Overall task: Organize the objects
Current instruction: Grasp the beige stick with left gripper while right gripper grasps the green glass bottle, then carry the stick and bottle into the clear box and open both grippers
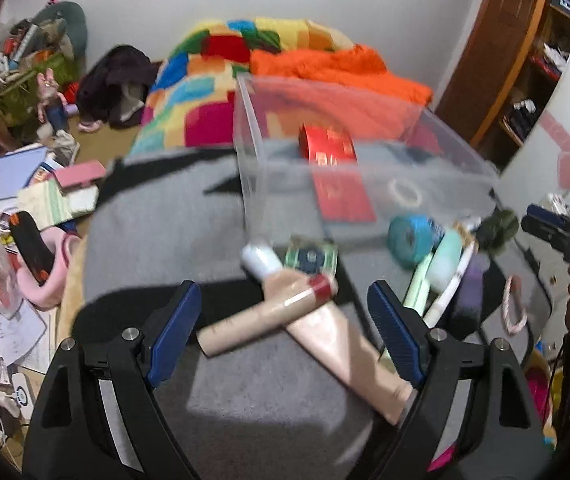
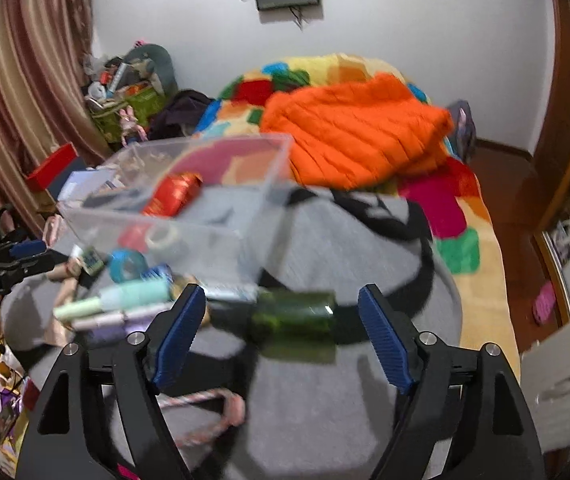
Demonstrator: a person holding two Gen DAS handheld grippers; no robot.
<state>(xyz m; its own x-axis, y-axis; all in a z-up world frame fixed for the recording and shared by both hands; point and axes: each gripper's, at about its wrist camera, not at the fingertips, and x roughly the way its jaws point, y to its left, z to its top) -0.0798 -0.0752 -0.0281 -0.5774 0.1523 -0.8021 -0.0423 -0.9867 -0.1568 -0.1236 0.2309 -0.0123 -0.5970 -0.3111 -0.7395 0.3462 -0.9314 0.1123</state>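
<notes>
I'm lining up picks: left gripper gapes empty around the beige cardboard tube; right gripper gapes empty around the dark green glass bottle; closing comes next, then the clear plastic bin.

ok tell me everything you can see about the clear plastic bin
The clear plastic bin is a rectangular, open-topped box with see-through, slightly glossy walls. It sits upright on the grey blanket, at the far edge of the pile of loose items. Inside lie a red roll, a flat red packet and a pale tape ring; the rest is blurred. Neither gripper touches it.
</notes>
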